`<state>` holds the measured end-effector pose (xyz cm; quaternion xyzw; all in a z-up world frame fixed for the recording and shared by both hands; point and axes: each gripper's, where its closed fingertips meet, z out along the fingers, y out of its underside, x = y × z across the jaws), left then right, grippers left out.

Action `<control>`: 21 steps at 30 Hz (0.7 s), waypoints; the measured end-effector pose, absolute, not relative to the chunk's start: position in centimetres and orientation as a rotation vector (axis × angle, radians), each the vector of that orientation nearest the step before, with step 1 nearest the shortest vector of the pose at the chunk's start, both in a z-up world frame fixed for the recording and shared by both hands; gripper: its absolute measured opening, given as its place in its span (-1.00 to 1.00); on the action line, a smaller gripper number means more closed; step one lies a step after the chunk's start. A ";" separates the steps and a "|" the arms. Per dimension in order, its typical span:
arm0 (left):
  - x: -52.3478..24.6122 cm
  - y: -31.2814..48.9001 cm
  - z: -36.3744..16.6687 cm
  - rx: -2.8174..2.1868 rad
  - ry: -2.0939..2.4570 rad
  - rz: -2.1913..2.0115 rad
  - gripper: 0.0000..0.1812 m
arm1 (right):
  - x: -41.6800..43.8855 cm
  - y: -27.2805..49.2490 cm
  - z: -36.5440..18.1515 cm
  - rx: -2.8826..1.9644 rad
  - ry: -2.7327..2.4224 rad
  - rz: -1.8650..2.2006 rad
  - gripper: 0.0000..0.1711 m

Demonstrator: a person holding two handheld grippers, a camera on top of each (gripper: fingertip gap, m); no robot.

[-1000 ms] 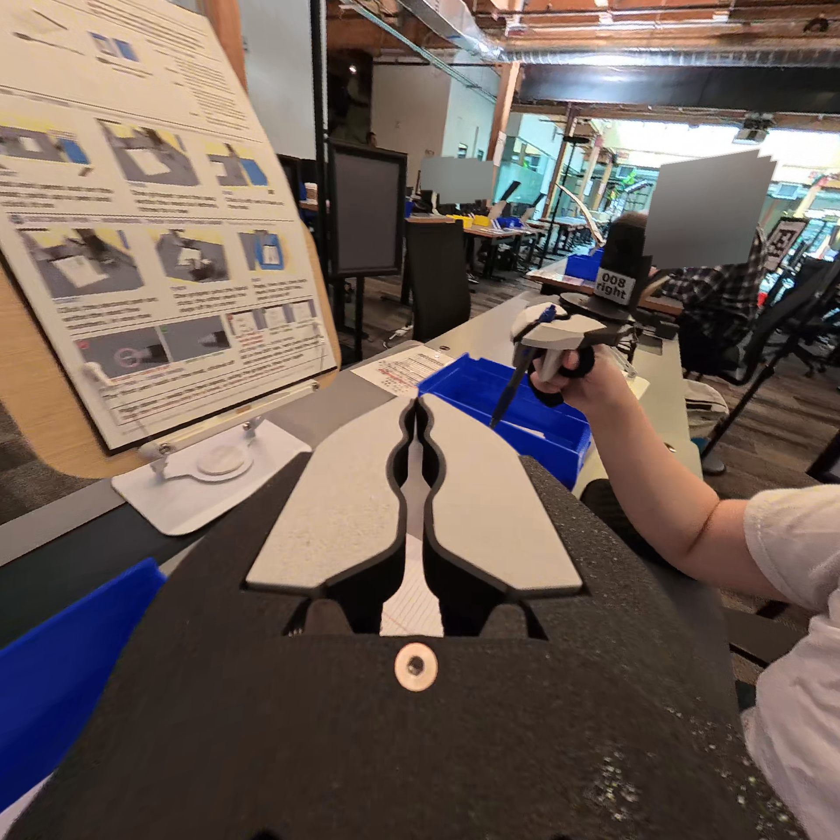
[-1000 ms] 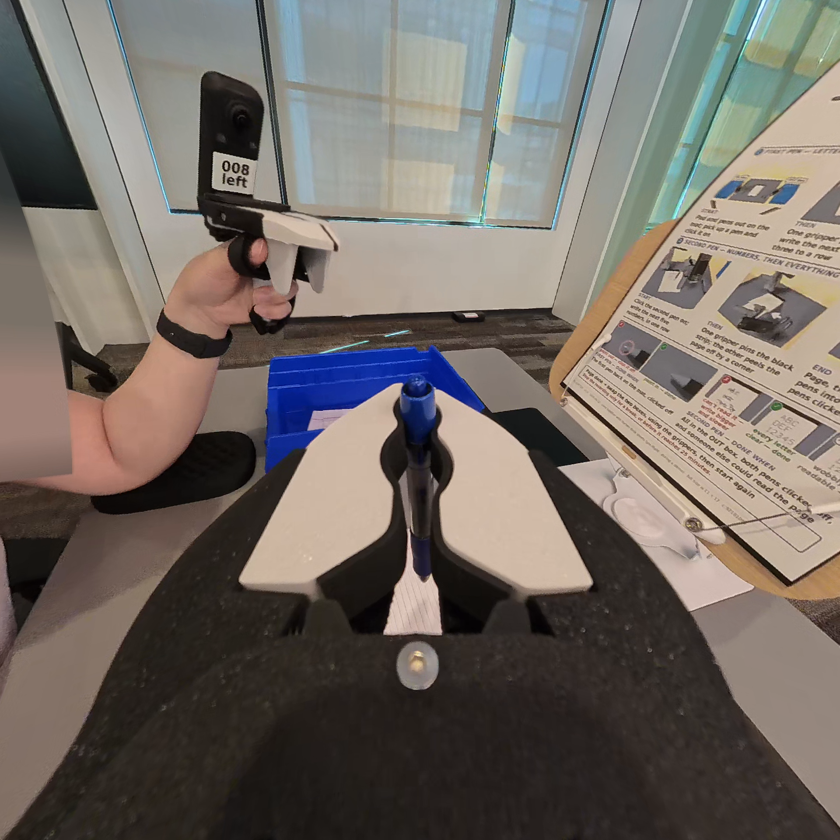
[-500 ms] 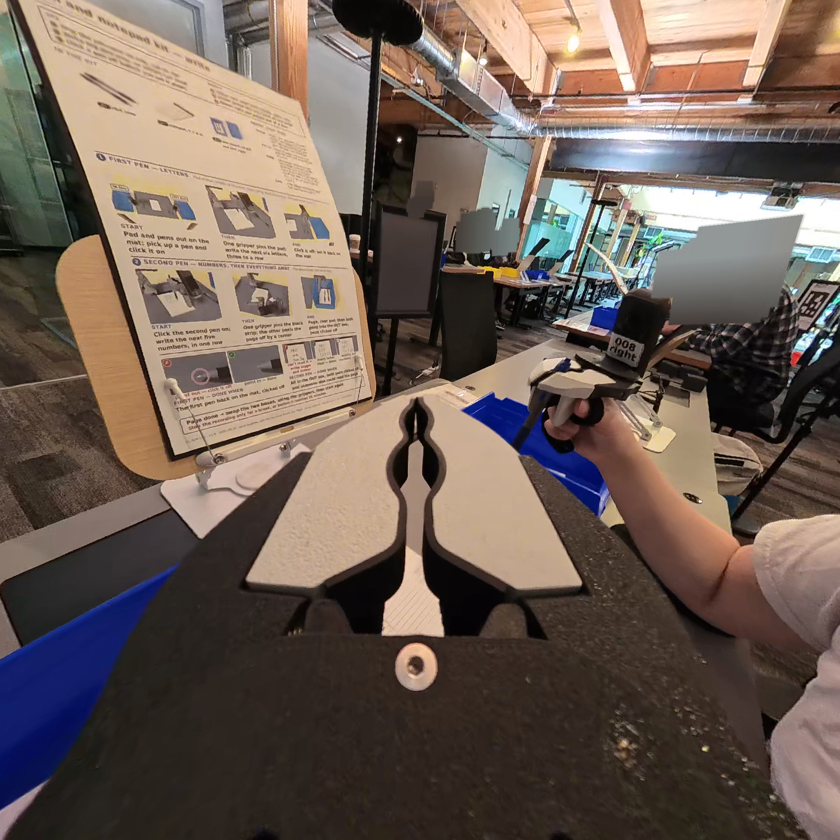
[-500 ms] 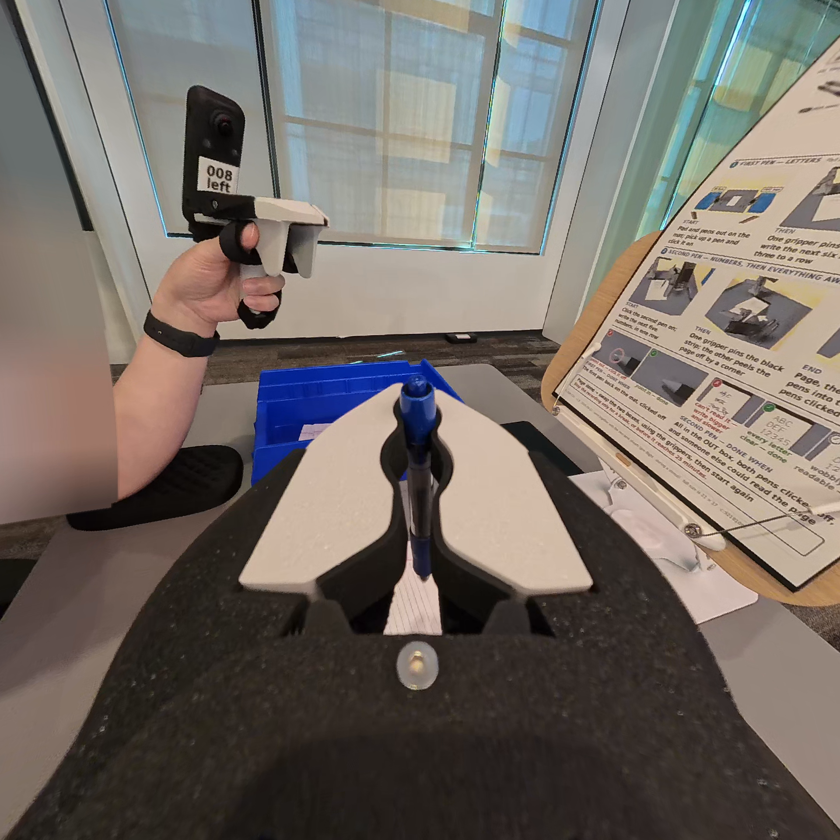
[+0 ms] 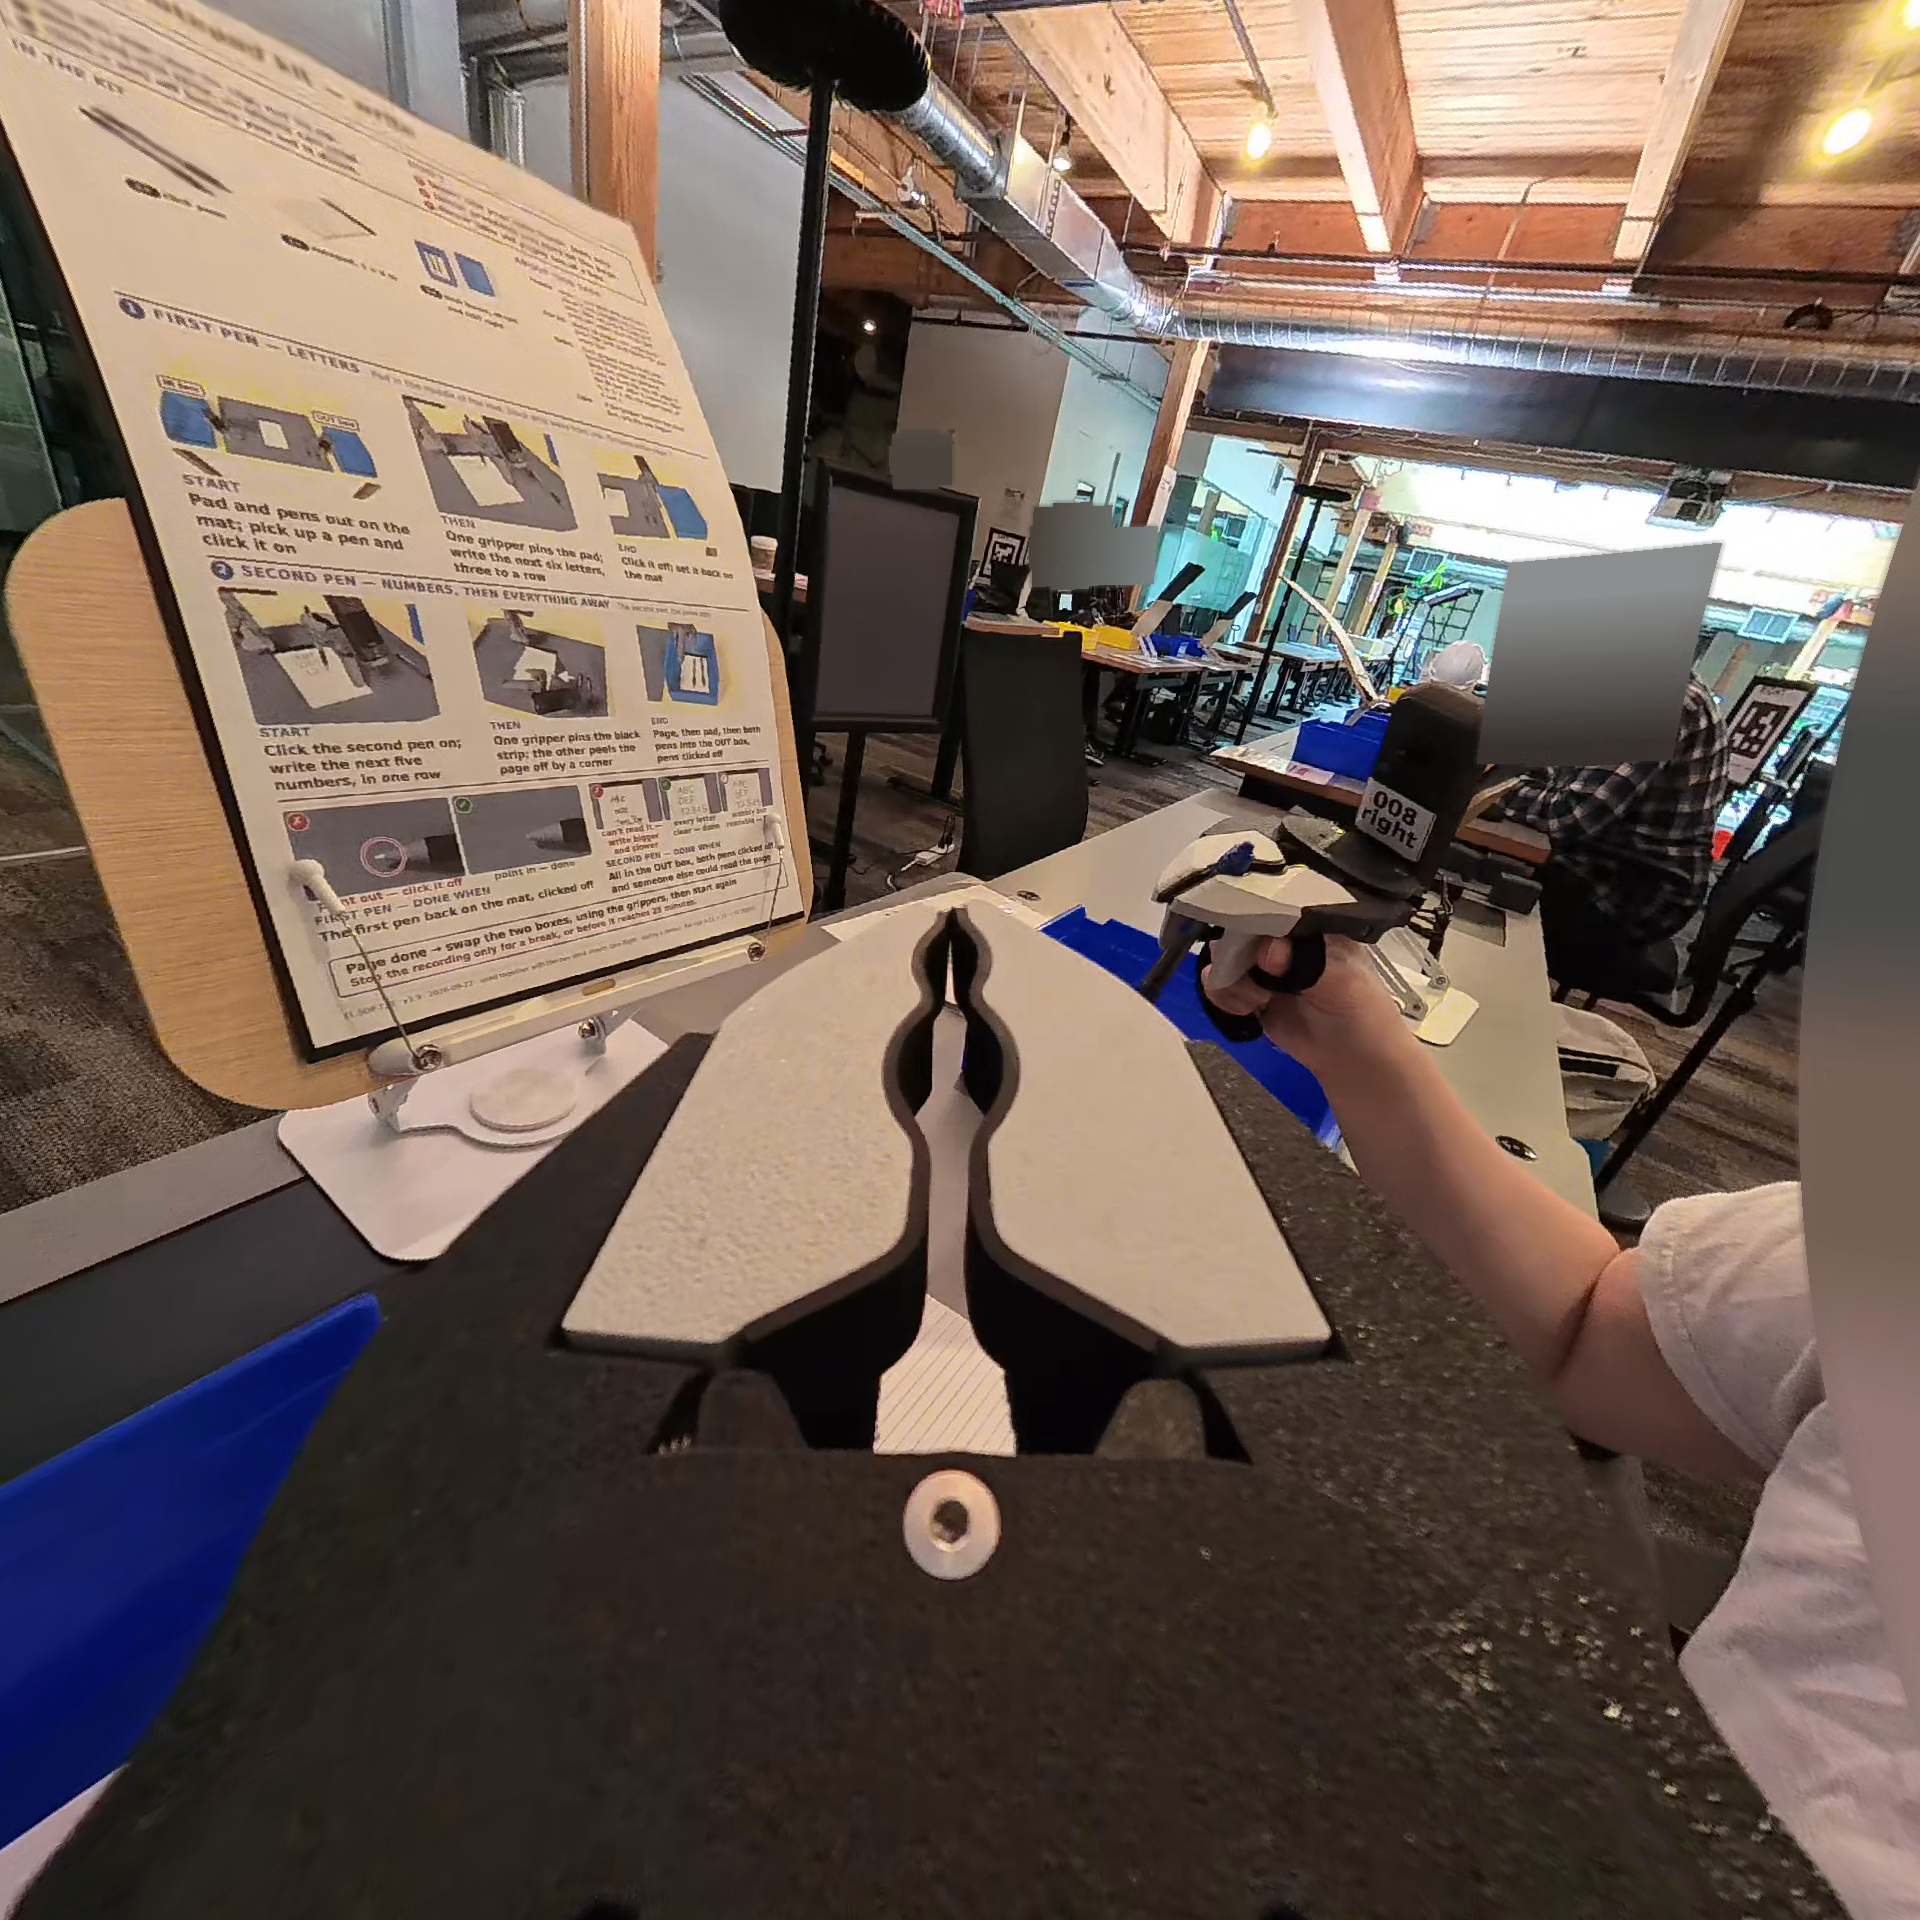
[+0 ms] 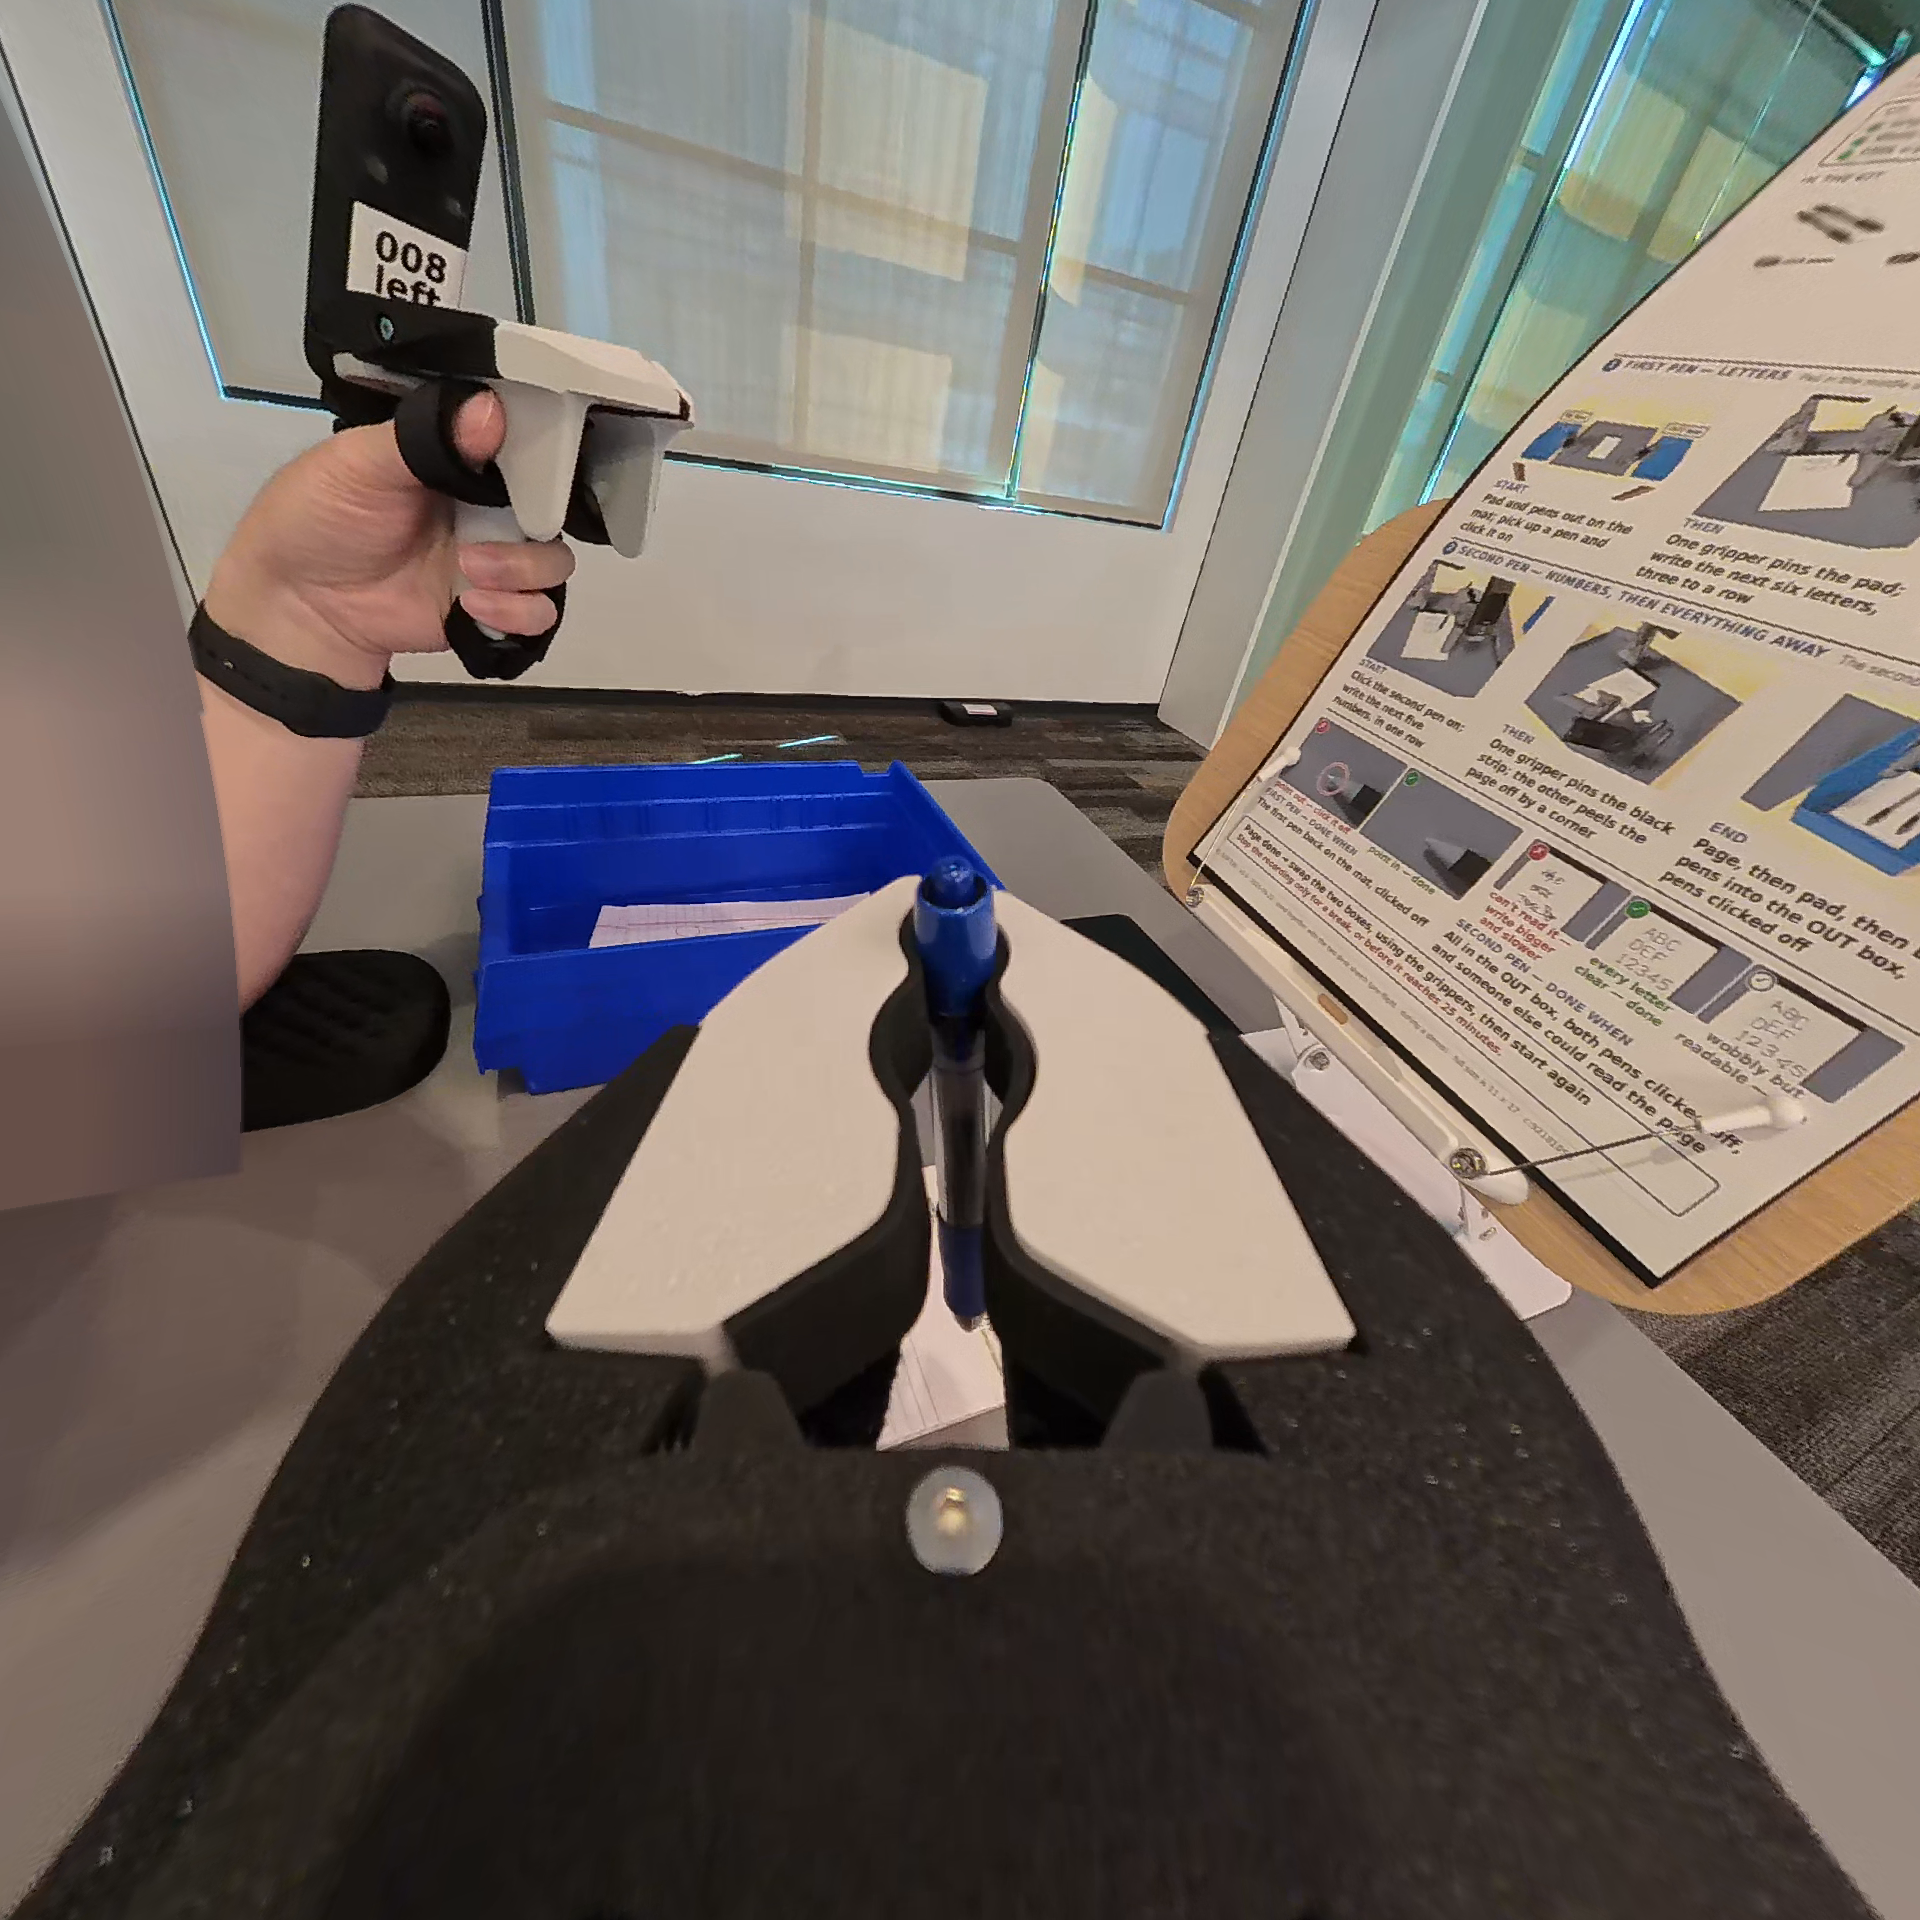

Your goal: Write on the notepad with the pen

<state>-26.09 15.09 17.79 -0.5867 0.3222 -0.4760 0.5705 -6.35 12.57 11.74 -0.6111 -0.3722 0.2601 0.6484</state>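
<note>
My right gripper [image 6: 951, 914] is shut on a blue pen [image 6: 958, 1049] that stands upright between the fingers, clicker end up and tip down. A lined white notepad [image 6: 940, 1392] shows below the tip through the gap. My left gripper [image 5: 951, 925] is shut and empty, and the notepad [image 5: 940, 1392] also shows under it. In the right wrist view the left gripper [image 6: 665, 416] is held high in a hand at the upper left. In the left wrist view the right gripper [image 5: 1179, 888] is at the right, with the pen [image 5: 1158, 966] pointing down from it.
A blue bin [image 6: 675, 914] with a paper sheet in it stands on the grey table past the right gripper. A second blue bin [image 5: 156, 1538] is at the left. An instruction board [image 5: 416, 582] on a white stand stands at the table's far edge. A black wrist pad [image 6: 343, 1029] lies under the left forearm. One gripper's finger ends stand about 20 cm off the other's.
The left gripper has risen and tilted up, so more of the board and ceiling shows. The right gripper has shifted slightly, still holding the pen.
</note>
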 end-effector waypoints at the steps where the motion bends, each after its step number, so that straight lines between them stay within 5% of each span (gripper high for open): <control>1: -26.0 15.1 17.8 -1.378 0.760 -1.115 -1.00 | -6.2 12.6 11.8 -1.388 -0.842 0.592 -0.95; 21: -26.5 15.4 17.8 -1.388 0.740 -1.113 -0.98 | -5.2 12.3 12.8 -1.355 -0.794 0.634 -0.95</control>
